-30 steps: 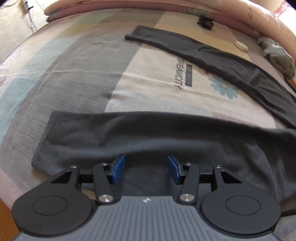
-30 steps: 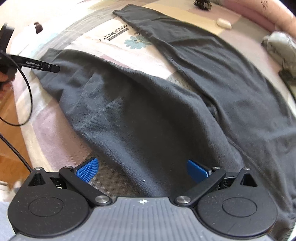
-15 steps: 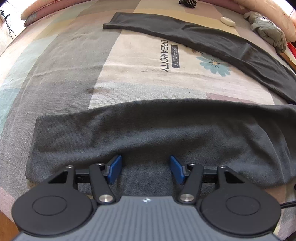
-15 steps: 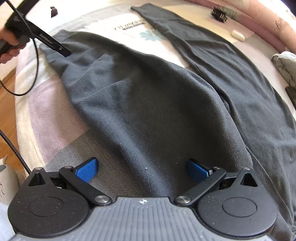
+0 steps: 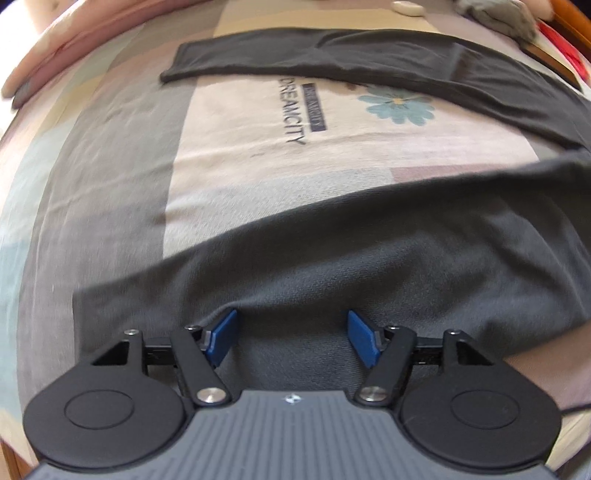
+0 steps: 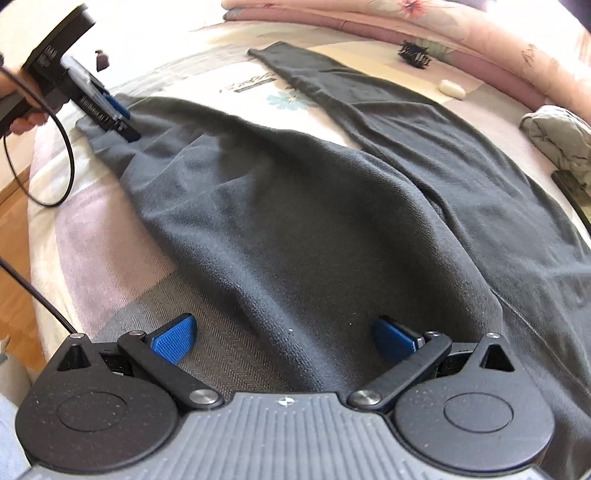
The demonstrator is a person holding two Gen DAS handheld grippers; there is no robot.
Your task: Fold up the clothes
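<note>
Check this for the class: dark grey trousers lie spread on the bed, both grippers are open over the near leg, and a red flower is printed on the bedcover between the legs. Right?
One detail is wrong: the flower is blue, not red, as the left wrist view shows. The rest stands: the trousers lie spread on the bed, and the left gripper and right gripper are open over the near leg.

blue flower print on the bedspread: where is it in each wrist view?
Left wrist: the blue flower print sits upper right, right of the DREAMCITY lettering, just below the far trouser leg.
Right wrist: the flower is top centre, between the near trouser leg and the far leg.
Shared landmark: the small white oval object beyond the far leg.
</note>
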